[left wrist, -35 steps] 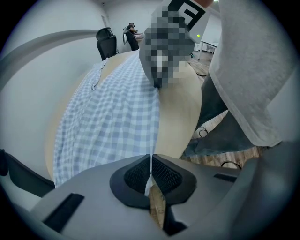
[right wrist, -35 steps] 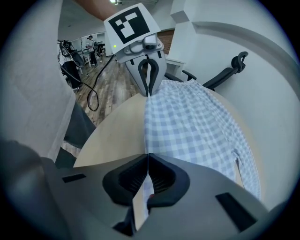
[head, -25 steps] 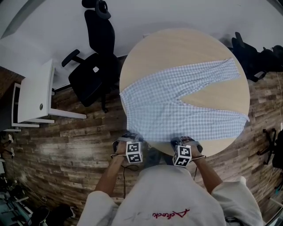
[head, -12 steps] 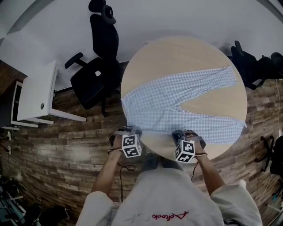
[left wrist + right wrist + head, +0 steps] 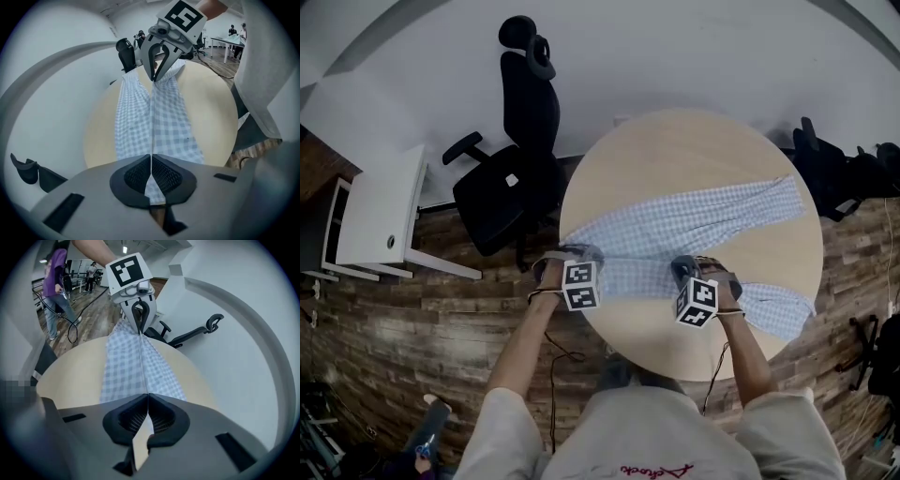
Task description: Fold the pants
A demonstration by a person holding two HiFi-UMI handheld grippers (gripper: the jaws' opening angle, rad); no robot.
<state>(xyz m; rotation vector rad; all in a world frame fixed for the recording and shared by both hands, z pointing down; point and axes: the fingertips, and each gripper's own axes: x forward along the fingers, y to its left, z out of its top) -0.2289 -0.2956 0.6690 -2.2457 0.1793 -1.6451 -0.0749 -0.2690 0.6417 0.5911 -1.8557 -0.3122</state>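
Note:
Blue-and-white checked pants [image 5: 694,211] lie spread across the round wooden table [image 5: 675,141]. The far leg reaches toward the right rim, and the end of the near leg [image 5: 778,309] lies at the lower right. My left gripper [image 5: 581,251] is shut on the pants' near edge over the table's left side. My right gripper [image 5: 682,267] is shut on the same edge near the middle. That edge is raised and stretched taut between them. In the left gripper view the cloth [image 5: 164,122] runs from my jaws to the right gripper [image 5: 161,51]. In the right gripper view the cloth [image 5: 126,366] runs to the left gripper [image 5: 136,305].
A black office chair [image 5: 511,178] stands left of the table, and a white desk [image 5: 380,211] is further left. Dark bags or a chair [image 5: 839,169] sit at the right. The floor is wood planks with a cable [image 5: 558,375] on it. A person [image 5: 56,291] stands far off.
Both grippers have moved from the table's near rim up and inward over the table. The pants' near edge came with them, and the near leg was drawn in.

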